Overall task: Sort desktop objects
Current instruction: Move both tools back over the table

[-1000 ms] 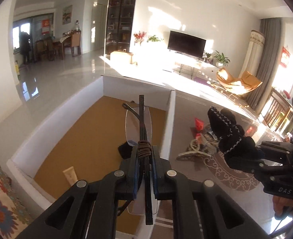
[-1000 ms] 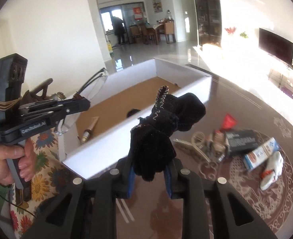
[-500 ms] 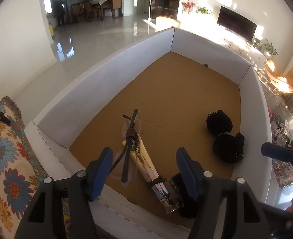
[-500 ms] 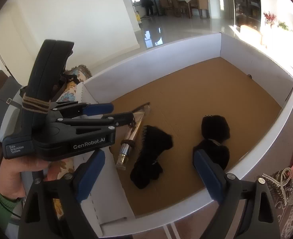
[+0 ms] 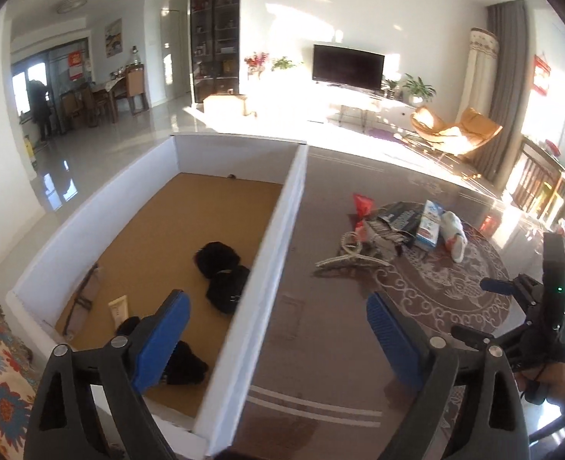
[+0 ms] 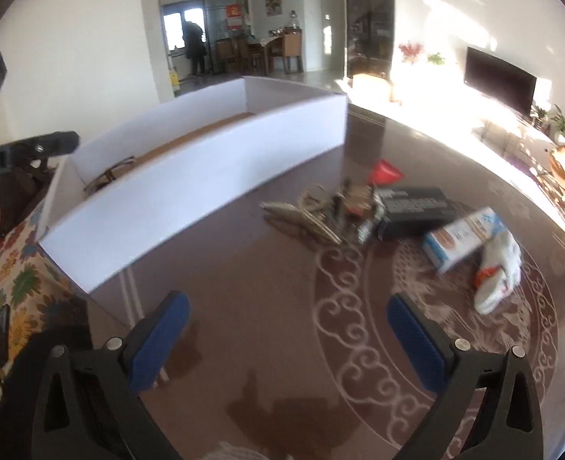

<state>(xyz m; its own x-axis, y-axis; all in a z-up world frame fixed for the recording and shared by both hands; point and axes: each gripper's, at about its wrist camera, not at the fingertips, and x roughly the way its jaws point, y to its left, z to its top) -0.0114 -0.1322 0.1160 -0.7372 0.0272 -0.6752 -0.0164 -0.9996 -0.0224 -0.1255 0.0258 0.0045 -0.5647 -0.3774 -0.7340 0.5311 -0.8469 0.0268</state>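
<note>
Glasses [image 5: 84, 299] lengthwise along box [image 5: 278, 230] wall, both claws [image 5: 278, 322] [image 6: 288, 322] just opened wide, empty.

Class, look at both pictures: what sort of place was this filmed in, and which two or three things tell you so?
Most likely a home living room. A television stands on a low unit by the far wall, an orange lounge chair sits near the curtains, and a dining table with chairs shows in the room beyond.

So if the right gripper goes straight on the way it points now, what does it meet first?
Probably the bare table top. The right gripper is open and empty, tilted down at the glass. The hair clips lie farther ahead; depth is unclear.
</note>
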